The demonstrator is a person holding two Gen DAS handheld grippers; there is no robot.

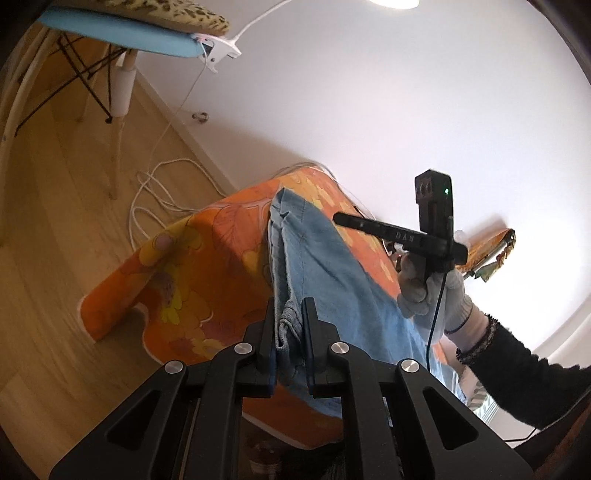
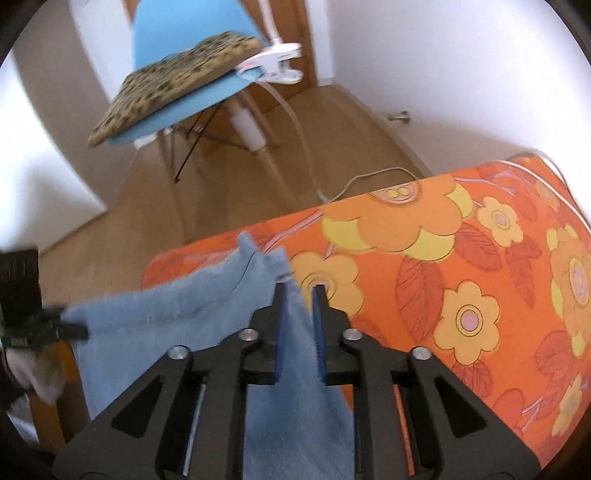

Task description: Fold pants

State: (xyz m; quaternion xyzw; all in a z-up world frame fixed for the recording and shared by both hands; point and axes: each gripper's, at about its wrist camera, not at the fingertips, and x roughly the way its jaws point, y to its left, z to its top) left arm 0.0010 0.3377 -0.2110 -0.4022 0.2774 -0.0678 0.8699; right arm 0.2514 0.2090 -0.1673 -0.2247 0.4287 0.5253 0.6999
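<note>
Light blue denim pants (image 1: 332, 280) (image 2: 166, 310) lie on a table under an orange flowered cloth (image 1: 192, 288) (image 2: 443, 258). My left gripper (image 1: 290, 306) is shut on a bunched edge of the pants near the table's side; the right wrist view shows it (image 2: 79, 330) at the far left, pulling the denim taut. My right gripper (image 2: 300, 291) points down at the pants. A strip of denim runs between its fingers, with a gap at the right fingertip, so it stands open. Seen from the left wrist, the right gripper (image 1: 338, 218) is held by a white-gloved hand (image 1: 424, 291).
A blue chair (image 2: 177, 110) (image 1: 147, 33) with a leopard-print cushion stands on the wooden floor beyond the table. A white clip lamp (image 2: 280, 62) (image 1: 221, 51) is clamped to it. White cable (image 1: 159, 192) lies coiled on the floor beside the wall.
</note>
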